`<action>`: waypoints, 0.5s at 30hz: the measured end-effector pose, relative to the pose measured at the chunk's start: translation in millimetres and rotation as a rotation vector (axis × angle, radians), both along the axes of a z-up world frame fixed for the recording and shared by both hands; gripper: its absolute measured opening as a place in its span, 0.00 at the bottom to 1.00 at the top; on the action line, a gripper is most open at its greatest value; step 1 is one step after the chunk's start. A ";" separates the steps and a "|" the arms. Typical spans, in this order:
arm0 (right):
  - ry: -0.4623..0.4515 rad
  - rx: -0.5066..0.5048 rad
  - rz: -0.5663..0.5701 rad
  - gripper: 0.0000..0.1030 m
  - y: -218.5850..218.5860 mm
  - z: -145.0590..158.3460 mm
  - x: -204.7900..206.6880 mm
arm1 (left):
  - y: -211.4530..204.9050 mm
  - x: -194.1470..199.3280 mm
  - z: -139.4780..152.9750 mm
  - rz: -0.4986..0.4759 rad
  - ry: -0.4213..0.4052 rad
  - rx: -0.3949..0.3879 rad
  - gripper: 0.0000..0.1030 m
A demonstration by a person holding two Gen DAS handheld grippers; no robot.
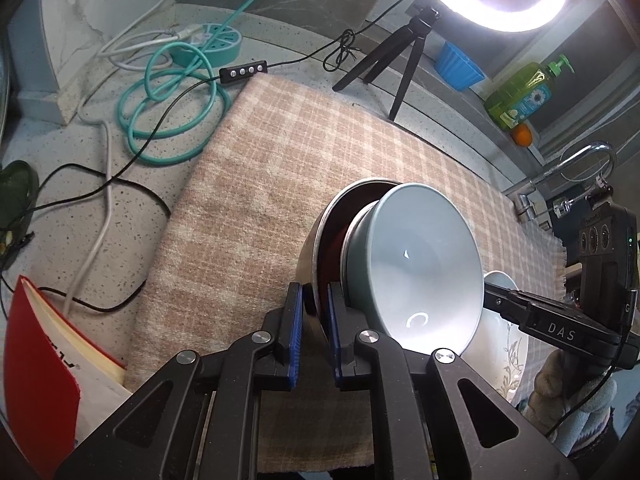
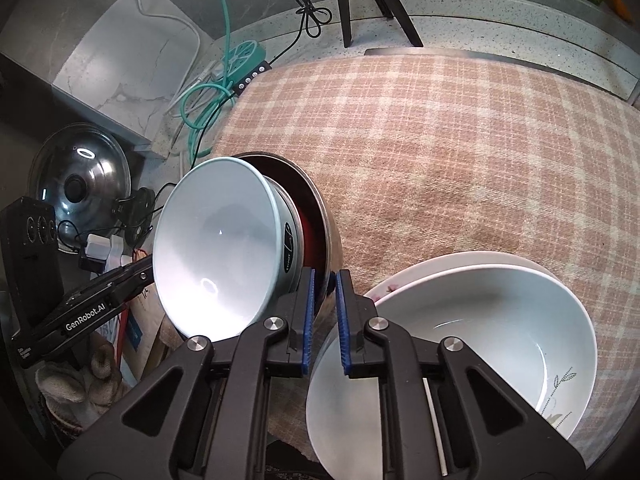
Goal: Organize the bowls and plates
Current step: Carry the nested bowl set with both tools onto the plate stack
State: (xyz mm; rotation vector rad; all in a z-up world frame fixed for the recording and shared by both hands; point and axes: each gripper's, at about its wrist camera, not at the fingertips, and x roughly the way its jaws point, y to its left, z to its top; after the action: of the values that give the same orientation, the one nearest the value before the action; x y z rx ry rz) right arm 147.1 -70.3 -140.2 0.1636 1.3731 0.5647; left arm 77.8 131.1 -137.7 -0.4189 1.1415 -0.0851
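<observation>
Left wrist view: the left gripper (image 1: 316,320) has its jaws pinched narrow on the rim of a steel pan (image 1: 316,236), one blue pad on each side of the thin wall. The pan is tipped on edge over the checked cloth (image 1: 256,184) that covers the tabletop (image 1: 132,216), its mouth turned toward 3 o'clock. A pale blue bowl (image 1: 420,264) sits nested in it, tilted the same way, its foot ring inside the pan and its open face toward 4 o'clock. The right gripper (image 1: 490,294) comes in from 3 o'clock, its tip at the far edge of the bowl, where the grip itself is hidden. A white bowl (image 1: 504,344) with a grey leaf pattern lies at 4 o'clock, partly behind the blue one. A ring light (image 1: 556,4) on a tripod (image 1: 396,56) glares at 1 o'clock, and a red book (image 1: 40,372) lies at 8 o'clock.

Right wrist view: the right gripper (image 2: 323,312) holds its jaws narrow on the steel pan (image 2: 324,216) rim at the middle of the frame. The pale blue bowl (image 2: 216,248) faces 8 o'clock here, its axis lying close to level. The left gripper (image 2: 149,270) reaches in from 9 o'clock. The white bowl (image 2: 452,356) rests upright at 5 o'clock, stacked in a white plate (image 2: 472,260) on the checked cloth (image 2: 460,140). A pot lid (image 2: 80,176) lies at 9 o'clock.
</observation>
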 end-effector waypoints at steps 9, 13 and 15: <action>-0.035 0.024 -0.017 0.10 -11.8 22.5 -5.2 | -4.0 -3.1 17.5 0.000 -0.034 0.005 0.10; -0.063 0.028 -0.018 0.11 -22.2 40.4 -9.9 | -11.1 -5.3 32.8 -0.015 -0.066 0.003 0.09; -0.069 0.031 -0.028 0.11 -30.1 47.5 -12.9 | -16.3 -5.6 38.0 -0.026 -0.076 0.002 0.10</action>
State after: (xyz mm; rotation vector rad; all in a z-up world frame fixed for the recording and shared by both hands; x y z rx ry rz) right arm 134.1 -100.4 -92.7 0.1869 1.2940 0.5631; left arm 72.2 114.8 -99.8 -0.3957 1.0722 -0.1213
